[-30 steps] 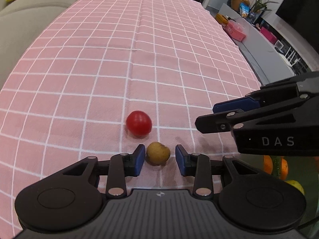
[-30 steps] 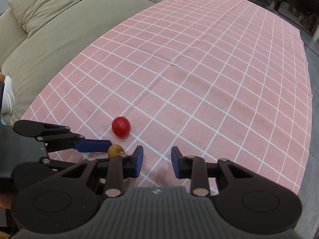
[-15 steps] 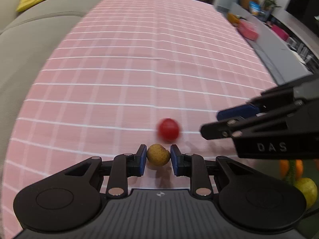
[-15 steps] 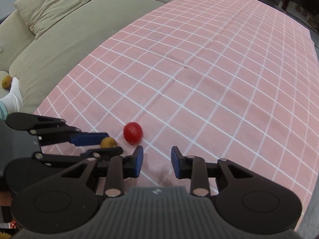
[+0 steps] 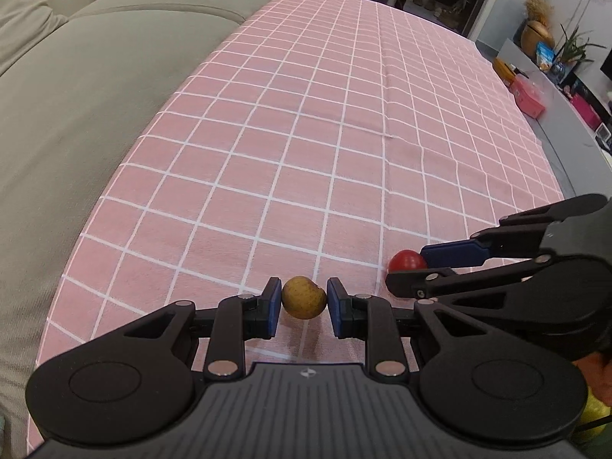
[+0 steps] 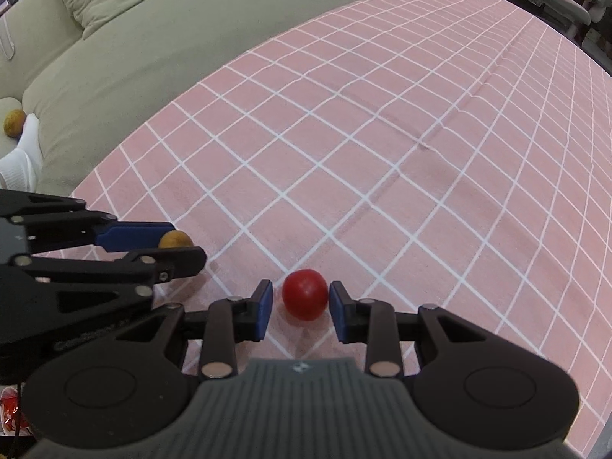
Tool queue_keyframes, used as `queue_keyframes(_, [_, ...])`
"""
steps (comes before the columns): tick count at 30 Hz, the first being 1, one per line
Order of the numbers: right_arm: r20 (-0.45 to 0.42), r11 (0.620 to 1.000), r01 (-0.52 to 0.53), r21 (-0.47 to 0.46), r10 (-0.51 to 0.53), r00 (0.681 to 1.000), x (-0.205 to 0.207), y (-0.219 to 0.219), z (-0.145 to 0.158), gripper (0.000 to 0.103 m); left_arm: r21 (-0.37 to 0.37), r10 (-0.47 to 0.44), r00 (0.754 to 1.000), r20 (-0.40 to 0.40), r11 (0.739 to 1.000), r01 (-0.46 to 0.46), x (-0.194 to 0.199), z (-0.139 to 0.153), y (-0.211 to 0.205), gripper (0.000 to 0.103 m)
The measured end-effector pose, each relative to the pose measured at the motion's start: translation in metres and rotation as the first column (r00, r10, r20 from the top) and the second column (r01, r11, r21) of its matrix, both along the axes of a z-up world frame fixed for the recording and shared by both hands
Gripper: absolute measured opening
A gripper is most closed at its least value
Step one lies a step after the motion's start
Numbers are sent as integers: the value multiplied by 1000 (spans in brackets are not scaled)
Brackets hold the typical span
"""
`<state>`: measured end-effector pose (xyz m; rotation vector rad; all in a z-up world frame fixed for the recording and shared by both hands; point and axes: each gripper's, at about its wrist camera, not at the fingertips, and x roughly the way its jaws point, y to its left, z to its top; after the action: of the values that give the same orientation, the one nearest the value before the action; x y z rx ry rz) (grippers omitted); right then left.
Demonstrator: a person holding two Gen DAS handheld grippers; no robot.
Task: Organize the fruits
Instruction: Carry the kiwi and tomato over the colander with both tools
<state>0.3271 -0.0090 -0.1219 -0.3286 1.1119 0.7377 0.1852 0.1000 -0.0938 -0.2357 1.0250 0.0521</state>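
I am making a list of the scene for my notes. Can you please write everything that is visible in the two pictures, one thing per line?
small brown-yellow round fruit: one, brown-yellow, clamped between the left gripper's pads, above the cloth
small red round fruit: one, red, on the cloth between the right gripper's pads
second brown-yellow fruit: one, far left, beside the sofa
pink checked tablecloth: one, pink with white lines, covers the table
grey-green sofa: one, along the table's left side
white sock: one, left edge
left gripper: one, black with blue pads, shut on the fruit
right gripper: one, black with blue pads, open around the red fruit
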Motion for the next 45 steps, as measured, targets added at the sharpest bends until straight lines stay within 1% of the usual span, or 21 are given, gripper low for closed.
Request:
queue_keyframes(1, [4,1000,3,-8,-3,1000,0,1,-1,31,-2,2,1000,0,1000,-2,1,0,1,28])
queue_keyframes(3, [7,1000,9,-18,-9,1000,1,1,-3,30,-7,6,1000,-1,1000,-6,0,0,2,28])
queue_keyframes(6, [11,999,20,-27,-20,1000,1,-1,-5,24,-14,8,1000,3,1000,-8,-1,1,4,28])
queue_keyframes(12, [11,999,43,-12,-43,999,-5,-5,3,23,-24,-5,1000,22,1000,5,-4,15,1,28])
queue_keyframes(17, [29,996,77,51,-79,996,-23,-19,33,23,-36,-28,998,59,999,31,-12,36,-5,28])
queue_keyframes(20, [44,988,116,104,-121,992,-39,-35,57,23,-39,-54,995,84,998,57,-20,51,-13,28])
queue_keyframes(22, [57,981,143,131,-151,987,-50,-48,72,23,-45,-68,994,87,996,73,-25,60,-18,28])
queue_keyframes(26, [92,966,194,170,-212,973,-75,-79,102,23,-107,-100,988,119,988,112,-35,78,-29,28])
queue_keyframes(30, [122,951,243,190,-269,956,-99,-114,123,23,-137,-153,975,160,975,175,-48,94,-44,28])
queue_keyframes(34, [133,937,295,187,-322,937,-124,-148,130,23,-173,-237,954,185,947,269,-57,103,-67,28])
queue_keyframes(38, [116,919,358,164,-379,918,-145,-179,124,23,-146,-376,913,157,906,398,-61,96,-102,28])
queue_keyframes(39, [109,914,375,157,-393,913,-149,-187,120,23,-140,-413,898,152,890,433,-63,93,-112,28])
queue_keyframes(42, [86,905,403,133,-416,905,-157,-202,109,23,-102,-525,840,137,836,540,-68,85,-140,28])
queue_keyframes(43, [78,905,407,122,-418,905,-159,-205,105,23,-87,-562,818,121,815,573,-69,81,-149,28])
queue_keyframes(45, [66,905,411,105,-419,906,-159,-208,95,23,-67,-614,785,82,783,619,-69,71,-163,28])
